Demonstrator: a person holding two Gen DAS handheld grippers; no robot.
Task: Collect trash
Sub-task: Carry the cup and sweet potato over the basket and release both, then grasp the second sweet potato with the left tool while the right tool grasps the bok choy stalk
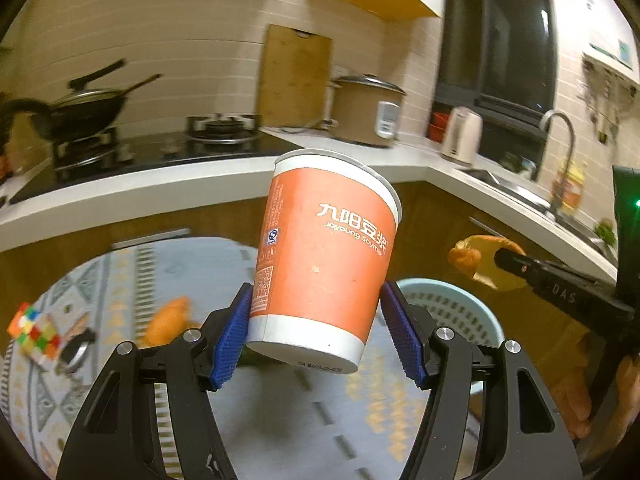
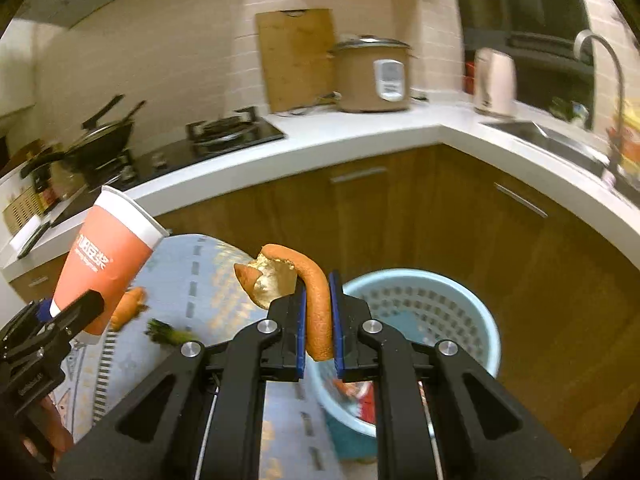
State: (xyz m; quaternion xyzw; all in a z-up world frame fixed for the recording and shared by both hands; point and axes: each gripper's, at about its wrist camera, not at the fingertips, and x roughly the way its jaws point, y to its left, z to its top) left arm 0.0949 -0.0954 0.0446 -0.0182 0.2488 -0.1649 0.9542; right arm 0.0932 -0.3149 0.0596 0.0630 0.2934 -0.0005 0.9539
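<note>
Here the left gripper [image 1: 316, 320] clamps one cup [image 1: 324, 256], the right gripper [image 2: 319, 312] one peel [image 2: 316, 304].

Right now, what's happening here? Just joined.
Trash pickup at a kitchen table. The left gripper is shut on an orange paper cup, tilted and lifted off the patterned tablecloth. The right gripper is shut on a strip of orange peel, held up near the light blue basket beside the table. Neither item is in the basket yet. Another peel piece and a green scrap lie on the cloth.
</note>
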